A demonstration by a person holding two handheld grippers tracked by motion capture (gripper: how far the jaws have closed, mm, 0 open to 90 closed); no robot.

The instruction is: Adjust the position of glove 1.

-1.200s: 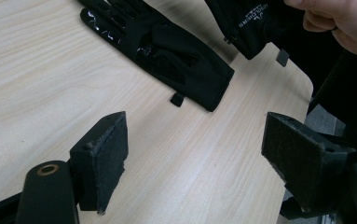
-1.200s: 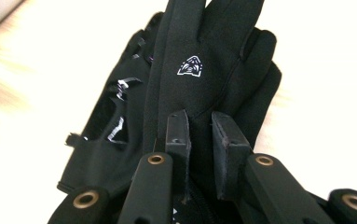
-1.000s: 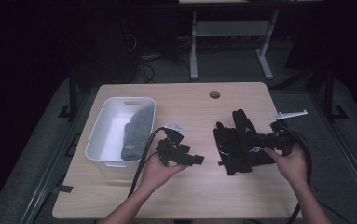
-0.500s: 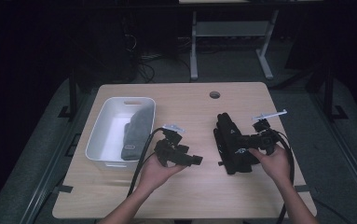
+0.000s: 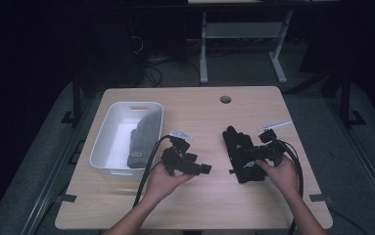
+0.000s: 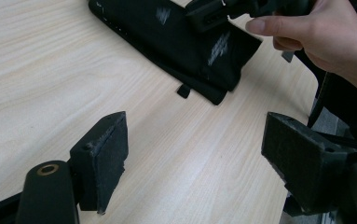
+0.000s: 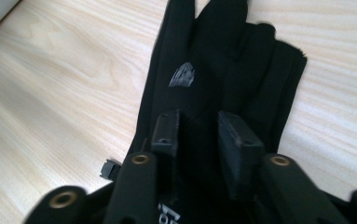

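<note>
Right now the right tool (image 7: 198, 135) sits over a black glove (image 5: 241, 152) lying flat on the desk (image 5: 209, 200), its jaws drawn close together with a fold of the fabric between them — pinching it, as far as the right gripper view lets me judge. The left tool (image 6: 195, 154) hangs nearby with jaws spread wide and nothing between them, just above bare wood.

I'd expect the glove to be light, soft and floppy, so it should drape and sag once lifted; a pinch at the cuff end, nearest the person, looks the surest hold.

Its long axis runs away from the person — fingers toward the far edge, cuff toward the near one. A white bin (image 5: 107, 142) on the left holds a grey glove-like item (image 5: 141, 139).
</note>
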